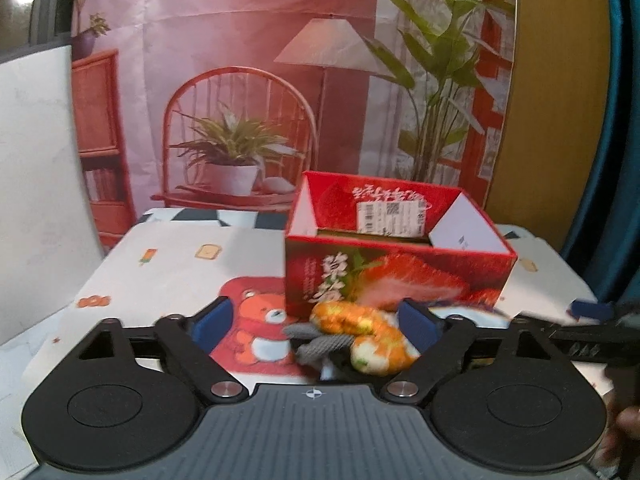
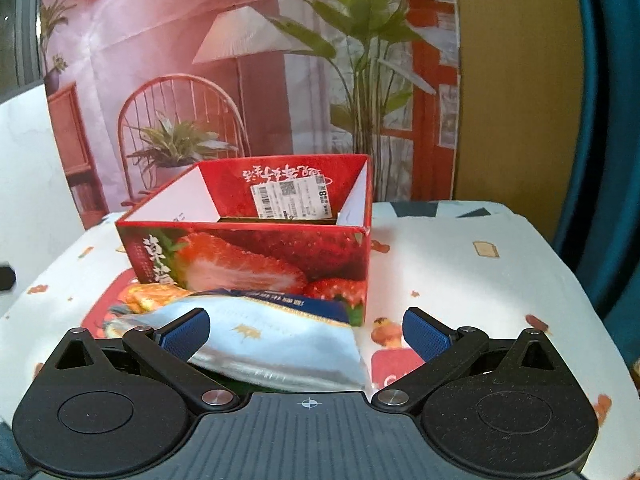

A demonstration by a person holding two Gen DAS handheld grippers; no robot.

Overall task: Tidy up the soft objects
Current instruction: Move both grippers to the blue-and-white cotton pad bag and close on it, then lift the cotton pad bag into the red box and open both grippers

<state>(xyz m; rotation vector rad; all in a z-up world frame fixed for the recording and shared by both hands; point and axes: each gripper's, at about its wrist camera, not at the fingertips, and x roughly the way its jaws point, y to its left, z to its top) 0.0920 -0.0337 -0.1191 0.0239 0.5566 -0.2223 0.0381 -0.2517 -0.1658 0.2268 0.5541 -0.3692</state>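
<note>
Plush shrimp [image 1: 362,338] is lying on the desk [image 1: 168,264] just in front of the strawberry box [image 1: 396,276], near its front left corner, with a grey knitted piece [image 1: 316,340] touching its left side. The left gripper [image 1: 320,326] is framing both: its jaws are standing wide, pads clear of the toy, the right pad [image 1: 418,326] sitting just beside the shrimp's curved back, so nothing is being held yet.

The right gripper [image 2: 306,332] is hovering over a silvery pouch [image 2: 280,340] that is lying flat before the box's front wall. Its jaws are also standing wide; the left pad [image 2: 186,332] is overlapping the pouch's edge in the picture, but whether it is touching I cannot tell, and the right pad is well apart from it.

Judging by looks, the shrimp is going to be light and squashy, giving under the pads, so pinching across the thick middle of its curve seems safest. The knitted piece is looking limp and may be dragging along. The pouch is looking slick and crinkly, likely to be sliding; taking it across a narrow edge should be serving better.

The left view alone is showing the grey piece clearly and the whole shrimp; the right view alone is showing the pouch, with only a scrap of the shrimp peeking behind it. Both are showing the box open.
</note>
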